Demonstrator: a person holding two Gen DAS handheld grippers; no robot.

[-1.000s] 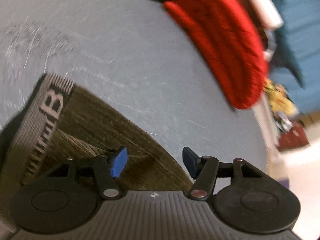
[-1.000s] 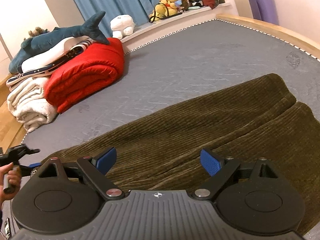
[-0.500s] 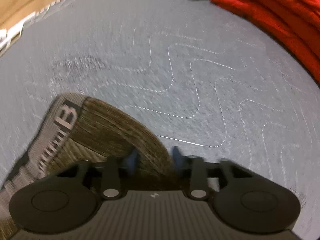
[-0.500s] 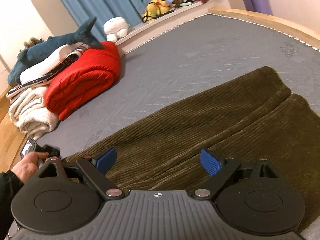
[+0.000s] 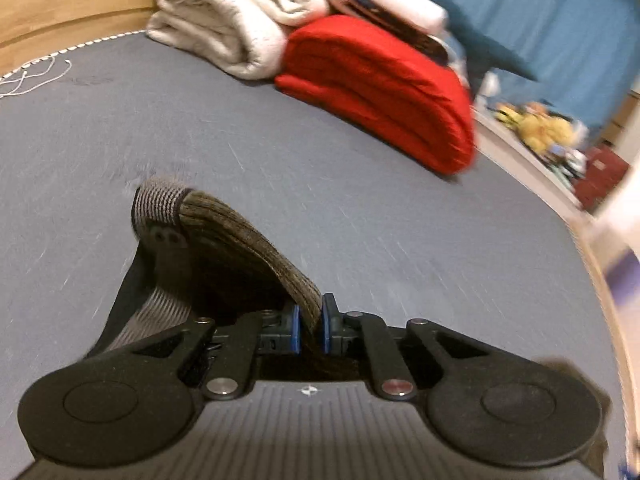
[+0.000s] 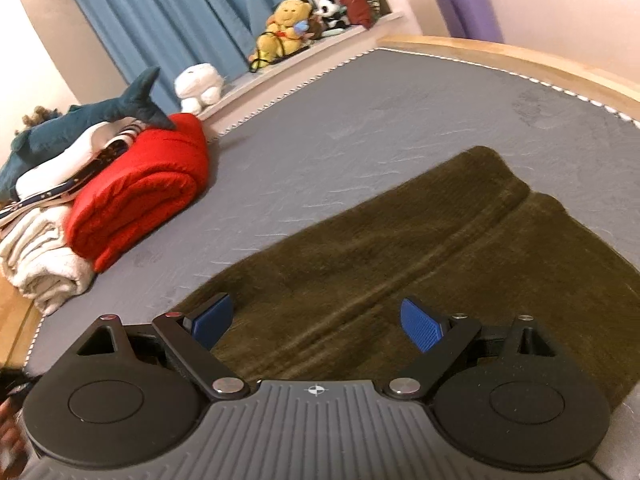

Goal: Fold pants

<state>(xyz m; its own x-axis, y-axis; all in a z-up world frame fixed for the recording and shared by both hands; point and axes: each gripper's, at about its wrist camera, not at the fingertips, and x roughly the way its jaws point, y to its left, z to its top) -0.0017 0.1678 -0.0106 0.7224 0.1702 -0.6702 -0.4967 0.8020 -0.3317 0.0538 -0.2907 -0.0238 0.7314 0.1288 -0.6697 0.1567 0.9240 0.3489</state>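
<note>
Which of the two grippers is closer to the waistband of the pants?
Left. The left gripper has just closed on the pants beside the waistband. The right gripper hangs open over the legs.

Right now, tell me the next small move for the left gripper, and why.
Probably carry the waistband across toward the leg ends: the left gripper has just closed on the pants and lifted that edge, while the right gripper hangs open.

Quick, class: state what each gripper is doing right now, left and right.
Left gripper: its fingers have just been closing and now pinch the waist end of the brown corduroy pants.
Right gripper: open, holding nothing, above the pants.
</note>
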